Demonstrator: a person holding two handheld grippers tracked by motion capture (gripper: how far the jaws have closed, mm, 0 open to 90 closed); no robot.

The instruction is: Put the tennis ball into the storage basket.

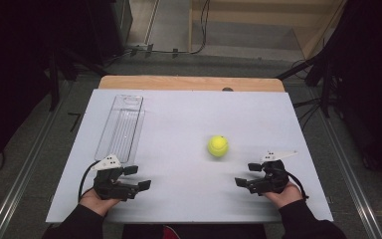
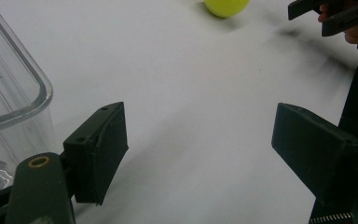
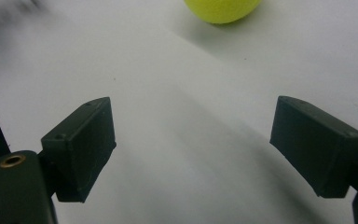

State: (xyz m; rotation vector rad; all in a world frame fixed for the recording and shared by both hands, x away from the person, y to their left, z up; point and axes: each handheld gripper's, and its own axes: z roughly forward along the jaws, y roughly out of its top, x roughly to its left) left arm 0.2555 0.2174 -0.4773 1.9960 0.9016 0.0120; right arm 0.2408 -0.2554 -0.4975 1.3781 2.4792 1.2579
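While both hands rest at the near edge of the worktop (image 1: pixel 179 114), the left hand-held gripper (image 1: pixel 138 177) and right hand-held gripper (image 1: pixel 248 175) stand spread and empty. The tennis ball (image 1: pixel 218 146) lies free, right of centre, near the right gripper's jaws. Judged step: approach before grasping; next, the right gripper advances to straddle the ball. The clear tray (image 1: pixel 122 128) sits far left; open surface surrounds the ball, well inside every edge.
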